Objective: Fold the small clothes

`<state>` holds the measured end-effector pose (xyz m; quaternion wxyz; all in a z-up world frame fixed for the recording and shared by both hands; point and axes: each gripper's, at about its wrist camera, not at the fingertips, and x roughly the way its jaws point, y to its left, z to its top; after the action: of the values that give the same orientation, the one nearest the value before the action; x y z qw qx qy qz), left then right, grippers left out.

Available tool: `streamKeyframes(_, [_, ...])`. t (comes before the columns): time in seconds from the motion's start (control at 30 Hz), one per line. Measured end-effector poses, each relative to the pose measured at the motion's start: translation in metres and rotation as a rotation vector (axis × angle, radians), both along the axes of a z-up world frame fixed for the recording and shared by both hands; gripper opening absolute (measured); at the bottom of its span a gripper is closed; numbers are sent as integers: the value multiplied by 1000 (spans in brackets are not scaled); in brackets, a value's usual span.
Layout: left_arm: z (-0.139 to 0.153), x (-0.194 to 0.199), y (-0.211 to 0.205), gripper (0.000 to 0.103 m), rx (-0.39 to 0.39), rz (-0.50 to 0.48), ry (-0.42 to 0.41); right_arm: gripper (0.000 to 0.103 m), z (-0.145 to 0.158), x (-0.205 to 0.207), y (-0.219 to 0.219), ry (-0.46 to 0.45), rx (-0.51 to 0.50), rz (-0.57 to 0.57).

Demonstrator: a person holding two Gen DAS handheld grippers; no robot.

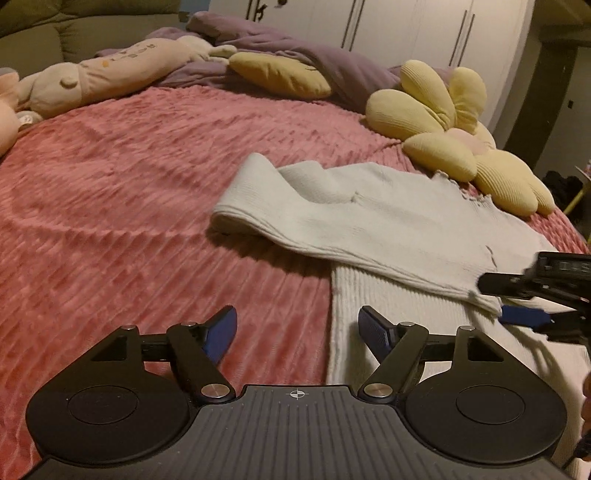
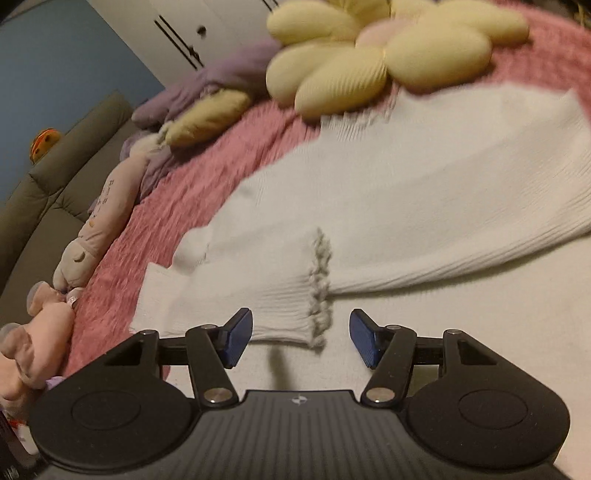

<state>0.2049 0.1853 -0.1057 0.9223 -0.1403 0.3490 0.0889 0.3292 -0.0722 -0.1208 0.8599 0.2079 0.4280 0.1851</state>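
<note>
A white ribbed knit sweater [image 1: 384, 218] lies on the pink bed cover [image 1: 147, 177], one sleeve folded across its body. My left gripper [image 1: 297, 334] is open and empty, low over the sweater's left edge. My right gripper [image 2: 301, 338] is open; the sleeve's frilled cuff [image 2: 319, 291] lies just ahead, between the fingers, not held. The right gripper also shows in the left wrist view [image 1: 517, 302] at the sleeve's cuff end. The sweater fills the right wrist view [image 2: 424, 184].
A yellow flower cushion [image 1: 454, 133] lies just beyond the sweater; it also shows in the right wrist view [image 2: 369, 55]. A long pink plush toy [image 1: 92, 77], a purple blanket [image 1: 295, 48] and a yellow pillow [image 1: 277, 74] lie at the far edge. A white wardrobe [image 1: 406, 26] stands behind.
</note>
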Motion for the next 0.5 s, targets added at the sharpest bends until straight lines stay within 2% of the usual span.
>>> streamKeyframes(0.07, [-2,1,-2,78,-4,0,3,41,-4,3,7,7,-32,-9])
streamKeyframes(0.1, [-2,2,-3,78,-7,2,3,18,-4,4,9,-1,-47,-11])
streamKeyframes(0.13, [-1,3,-4,78,-12,0,2,6,-3,5,10,-9,-59,-4])
streamKeyframes(0.2, [1,6,-6,78,-17,-6,0,6,3,1,6,-42,-54,12])
streamKeyframes(0.23, [3,9,-8,78,-16,-10,-5,6,11,-4,2,-94,-89,13])
streamKeyframes(0.33, [7,23,-14,78,-7,-27,-13,6,39,-23,-10,-303,-288,-53])
streamKeyframes(0.4, [7,37,-20,74,-17,-47,-6,6,46,-29,-23,-391,-429,-139])
streamKeyframes(0.47, [6,50,-25,73,-35,-62,7,6,40,-22,-39,-375,-496,-176])
streamKeyframes(0.5, [5,55,-26,71,-37,-65,14,7,35,-16,-49,-333,-475,-181])
